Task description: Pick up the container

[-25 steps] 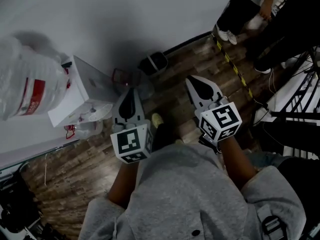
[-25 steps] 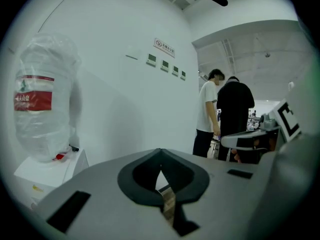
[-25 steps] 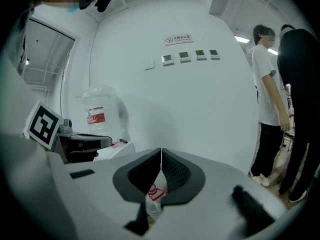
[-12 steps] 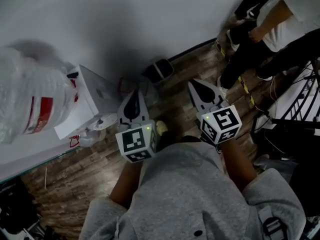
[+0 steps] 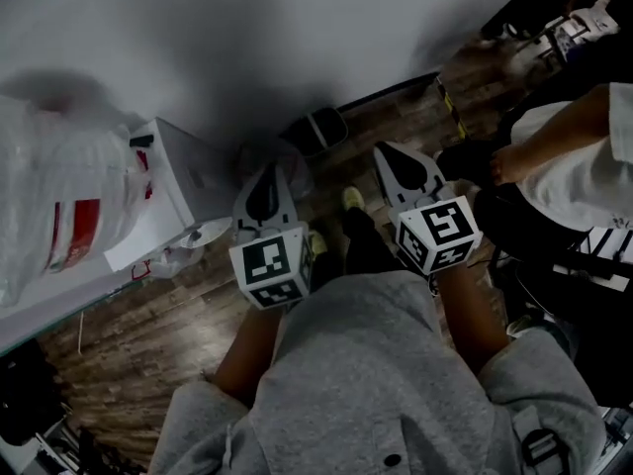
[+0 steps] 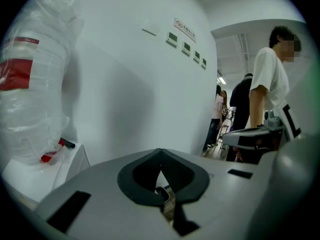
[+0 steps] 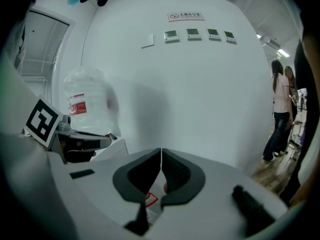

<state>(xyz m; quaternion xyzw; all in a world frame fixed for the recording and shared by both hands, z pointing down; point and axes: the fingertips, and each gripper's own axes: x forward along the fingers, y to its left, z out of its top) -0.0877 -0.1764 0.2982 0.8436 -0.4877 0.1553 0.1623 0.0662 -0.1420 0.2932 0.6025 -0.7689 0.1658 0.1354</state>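
The container is a large clear water jug [image 5: 59,201] wrapped in plastic film, with a red label. It stands at the far left of the head view beside a white box [image 5: 173,181]. It also shows at the left in the left gripper view, jug [image 6: 35,84], and in the right gripper view, jug [image 7: 85,106]. My left gripper [image 5: 267,174] is shut and empty, held above the wooden floor to the right of the box. My right gripper [image 5: 388,156] is also shut and empty, further right. In both gripper views the left gripper [image 6: 160,151] and right gripper [image 7: 161,151] have their pads meeting at the tip.
A white wall [image 5: 297,28] lies ahead, with a small black bin [image 5: 321,127] at its foot. Clear plastic clutter [image 5: 188,240] lies on the floor by the box. A person in a white shirt [image 5: 569,171] is close at the right. Wall switches [image 7: 195,33] sit high up.
Both grippers have moved forward toward the wall, still shut. The jug and box sit a little closer. The person in white has slid from the top right corner down the right edge.
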